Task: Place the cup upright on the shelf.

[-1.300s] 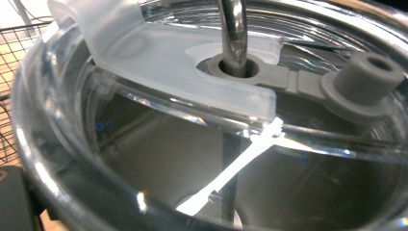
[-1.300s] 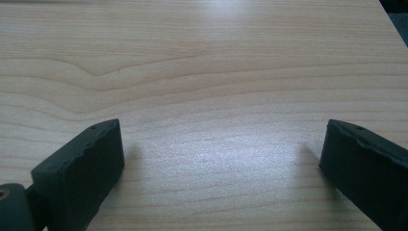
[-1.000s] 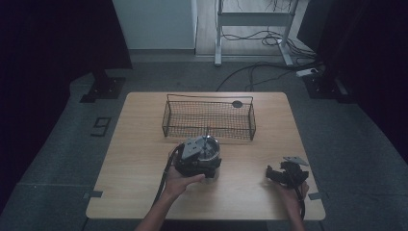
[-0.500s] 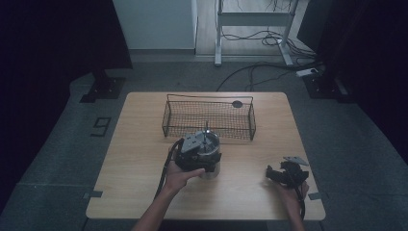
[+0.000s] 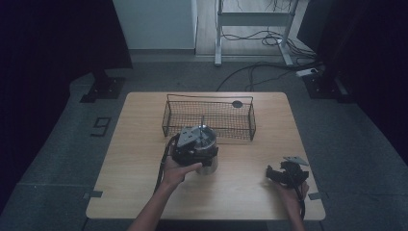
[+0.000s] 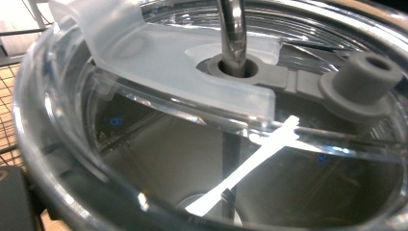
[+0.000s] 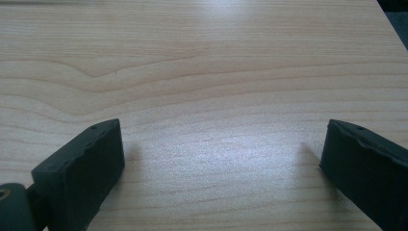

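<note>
A steel tumbler [image 5: 210, 166] with a clear lid [image 6: 159, 53] and a metal straw [image 6: 233, 29] stands mid-table, just in front of the wire basket [image 5: 167, 120]. My left gripper [image 5: 194, 144] sits over and against the tumbler's top, held by a hand. In the left gripper view the lid is very close, and a black part shows at the lower left corner. I cannot make out how the jaws stand. My right gripper [image 5: 275, 174] [image 7: 223, 159] rests open on the wood near the front right, nothing between its jaws.
The black wire basket holds nothing that I can see, and a dark round hole [image 5: 237, 104] lies in the table [image 5: 139, 144] behind it. Cables trail from both grippers toward the front edge. Dark floor surrounds the table.
The left gripper has crept slightly toward the basket over the tumbler. The right gripper has not moved.
</note>
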Demonstrator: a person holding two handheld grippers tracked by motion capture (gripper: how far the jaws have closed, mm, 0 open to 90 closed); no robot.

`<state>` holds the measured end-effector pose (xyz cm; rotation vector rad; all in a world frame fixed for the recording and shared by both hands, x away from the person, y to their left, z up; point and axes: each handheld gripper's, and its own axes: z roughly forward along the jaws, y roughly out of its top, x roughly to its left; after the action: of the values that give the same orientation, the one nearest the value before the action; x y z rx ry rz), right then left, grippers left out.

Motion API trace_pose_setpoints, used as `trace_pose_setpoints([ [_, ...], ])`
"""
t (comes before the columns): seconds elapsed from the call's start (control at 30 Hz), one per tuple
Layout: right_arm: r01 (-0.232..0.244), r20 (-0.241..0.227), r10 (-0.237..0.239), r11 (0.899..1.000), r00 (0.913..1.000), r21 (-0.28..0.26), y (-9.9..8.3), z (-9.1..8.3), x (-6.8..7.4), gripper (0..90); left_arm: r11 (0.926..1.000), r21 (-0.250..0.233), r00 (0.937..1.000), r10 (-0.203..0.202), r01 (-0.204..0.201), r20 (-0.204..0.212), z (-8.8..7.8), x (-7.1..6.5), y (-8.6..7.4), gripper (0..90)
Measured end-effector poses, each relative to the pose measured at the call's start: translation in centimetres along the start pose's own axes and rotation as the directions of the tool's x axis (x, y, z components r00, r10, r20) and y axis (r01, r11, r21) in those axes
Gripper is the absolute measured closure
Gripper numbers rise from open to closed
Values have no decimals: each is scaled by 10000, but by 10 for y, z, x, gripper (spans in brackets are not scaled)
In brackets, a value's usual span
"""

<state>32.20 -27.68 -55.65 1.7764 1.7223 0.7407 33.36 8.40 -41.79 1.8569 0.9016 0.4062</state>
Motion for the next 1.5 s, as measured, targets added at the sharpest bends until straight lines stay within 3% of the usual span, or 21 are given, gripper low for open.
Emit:
trace_pose_setpoints([
  [1.23,-37,19,37,10000,10000,36,0,0,0,13,9992,-224,9983,-343,333,-477,9,20,22,37],
  [1.5,-31,37,31,10000,10000,34,1,0,0,11,9983,-324,9979,-489,475,-424,13,27,28,37],
])
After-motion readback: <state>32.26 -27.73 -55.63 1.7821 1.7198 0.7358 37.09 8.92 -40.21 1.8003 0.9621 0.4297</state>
